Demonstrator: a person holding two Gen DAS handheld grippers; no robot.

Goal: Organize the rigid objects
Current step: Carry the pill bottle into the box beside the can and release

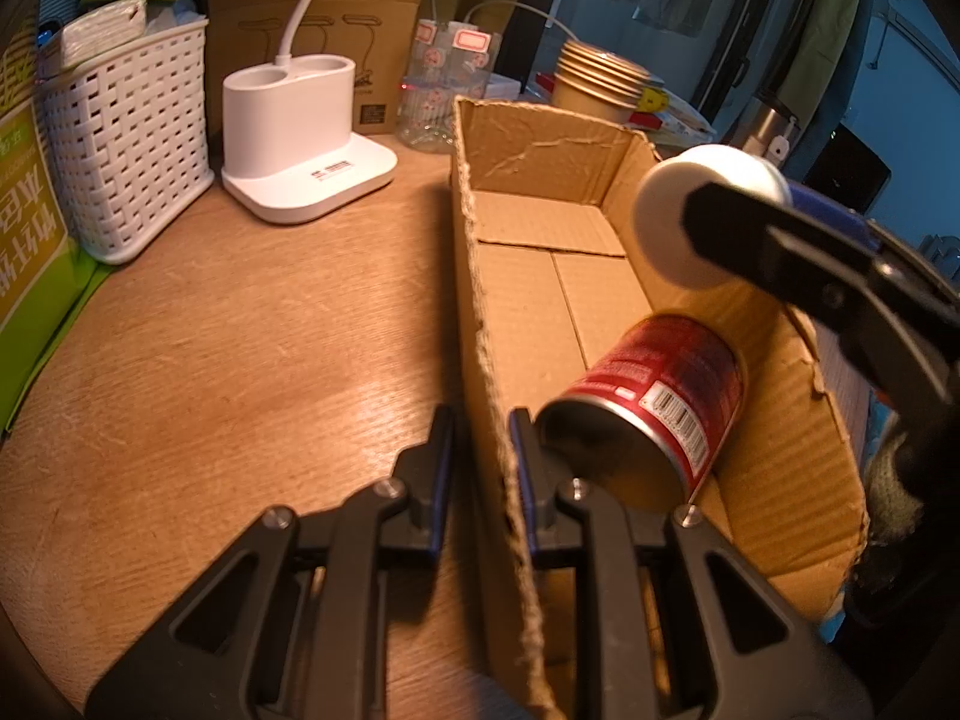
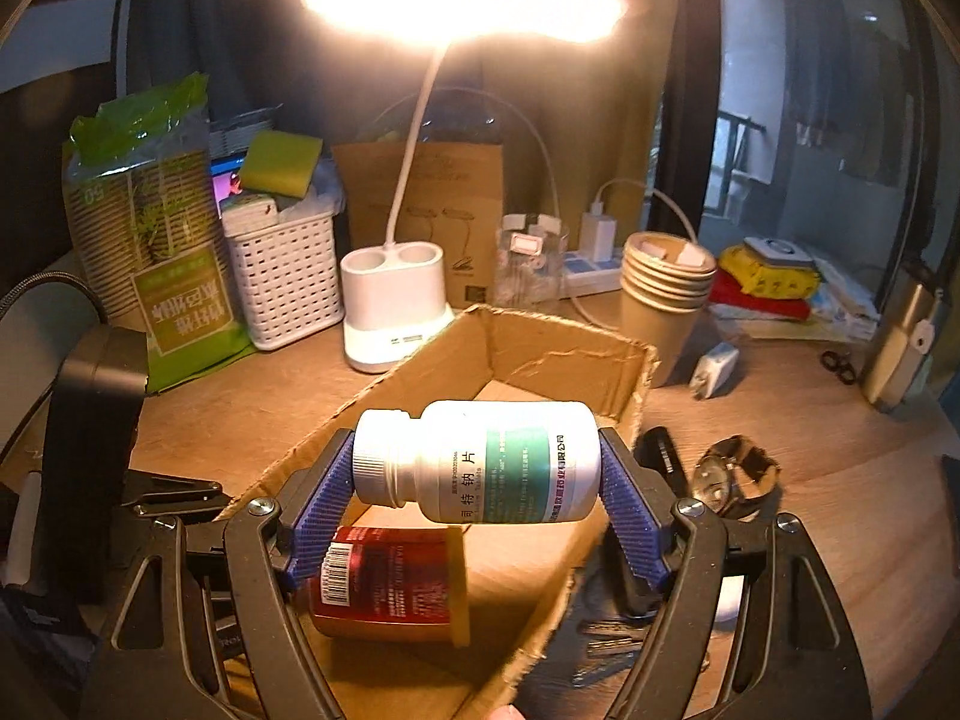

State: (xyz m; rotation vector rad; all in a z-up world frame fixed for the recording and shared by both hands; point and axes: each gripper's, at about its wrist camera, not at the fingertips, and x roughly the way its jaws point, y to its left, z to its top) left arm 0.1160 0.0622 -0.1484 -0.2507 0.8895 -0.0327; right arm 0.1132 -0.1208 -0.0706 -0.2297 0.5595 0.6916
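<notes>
An open cardboard box [image 1: 540, 312] sits on the wooden desk; it also shows in the right wrist view [image 2: 540, 354]. A red can [image 1: 654, 402] lies on its side inside it, also seen in the right wrist view [image 2: 390, 582]. My left gripper [image 1: 480, 468] is shut on the box's near wall. My right gripper [image 2: 477, 480] is shut on a white medicine bottle [image 2: 480, 462], held sideways above the box. In the left wrist view the bottle [image 1: 672, 222] and the right gripper's finger [image 1: 810, 276] hang over the box's right wall.
A white lamp base [image 1: 300, 138], a white woven basket [image 1: 126, 144], stacked paper cups [image 2: 660, 288] and a clear container [image 1: 447, 90] stand behind the box. A wristwatch [image 2: 732, 474], a black stick [image 2: 666, 456], a charger [image 2: 714, 369] and scissors [image 2: 840, 363] lie right of it.
</notes>
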